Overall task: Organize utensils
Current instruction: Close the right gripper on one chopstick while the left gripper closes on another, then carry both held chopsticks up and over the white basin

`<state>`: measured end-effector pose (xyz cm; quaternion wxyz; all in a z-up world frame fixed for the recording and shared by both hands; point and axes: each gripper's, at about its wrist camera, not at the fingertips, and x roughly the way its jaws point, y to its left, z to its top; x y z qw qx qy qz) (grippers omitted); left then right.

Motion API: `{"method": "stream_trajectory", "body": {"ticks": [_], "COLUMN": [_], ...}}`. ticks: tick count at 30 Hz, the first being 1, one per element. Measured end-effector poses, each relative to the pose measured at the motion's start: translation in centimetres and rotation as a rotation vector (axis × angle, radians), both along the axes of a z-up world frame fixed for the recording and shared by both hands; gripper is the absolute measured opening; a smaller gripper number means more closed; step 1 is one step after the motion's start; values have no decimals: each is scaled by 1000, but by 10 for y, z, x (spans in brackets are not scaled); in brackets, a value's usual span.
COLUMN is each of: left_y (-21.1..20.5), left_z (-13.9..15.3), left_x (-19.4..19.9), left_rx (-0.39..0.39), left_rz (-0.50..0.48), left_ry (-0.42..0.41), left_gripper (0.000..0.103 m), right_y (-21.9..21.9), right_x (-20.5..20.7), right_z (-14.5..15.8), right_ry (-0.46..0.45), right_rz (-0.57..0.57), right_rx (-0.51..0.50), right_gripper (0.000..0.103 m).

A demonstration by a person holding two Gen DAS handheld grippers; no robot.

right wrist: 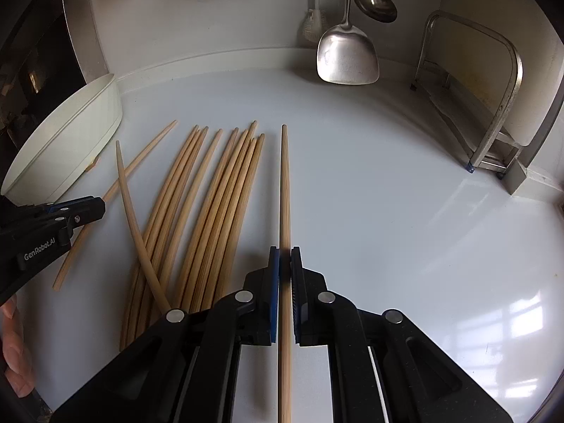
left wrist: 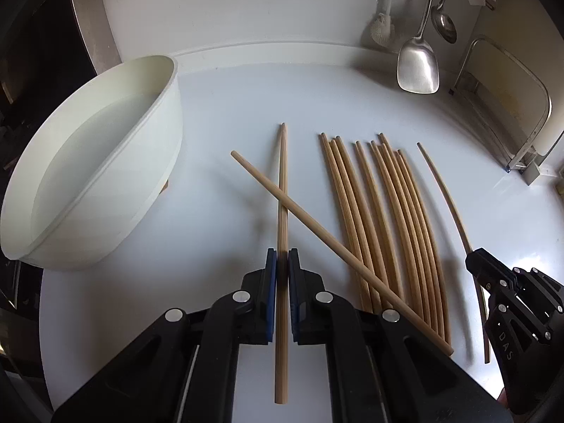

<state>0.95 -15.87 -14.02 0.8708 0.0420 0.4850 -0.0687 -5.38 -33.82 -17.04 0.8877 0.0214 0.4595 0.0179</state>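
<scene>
A wooden chopstick (left wrist: 282, 176) runs straight out between the blue pads of my left gripper (left wrist: 282, 257), which is shut on it. A loose chopstick (left wrist: 317, 227) lies slantwise over it and across several chopsticks (left wrist: 380, 229) laid side by side on the white counter. In the right wrist view my right gripper (right wrist: 284, 253) is shut on another chopstick (right wrist: 284, 183), just right of the same row of chopsticks (right wrist: 211, 204). Each gripper shows in the other's view: the right gripper (left wrist: 476, 264) at the far right, the left gripper (right wrist: 95, 208) at the far left.
A white oval tub (left wrist: 88, 183) stands on the counter to the left. A steel spatula (left wrist: 417, 67), a ladle (left wrist: 446, 24) and a brush (left wrist: 382, 24) hang at the back wall. A metal rack (left wrist: 511, 105) stands at the right. A hand (right wrist: 14, 352) shows at the lower left.
</scene>
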Motion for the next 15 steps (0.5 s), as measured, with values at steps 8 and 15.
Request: {"method": "stream_trajectory", "body": {"ticks": [8,15], "left_y": [5,13], "left_z": [21,23], "left_x": [8,1], "left_rx": [-6,-3], "left_rz": [-3,1], "left_ry": [-14,5], "left_gripper": [7,7], "right_y": [-12,-22], "right_x": [-2,-1], "right_z": [5,-4], "right_ry": [2,33], "right_rz": [-19,-38], "right_rx": [36,70], "right_gripper": [6,6]}}
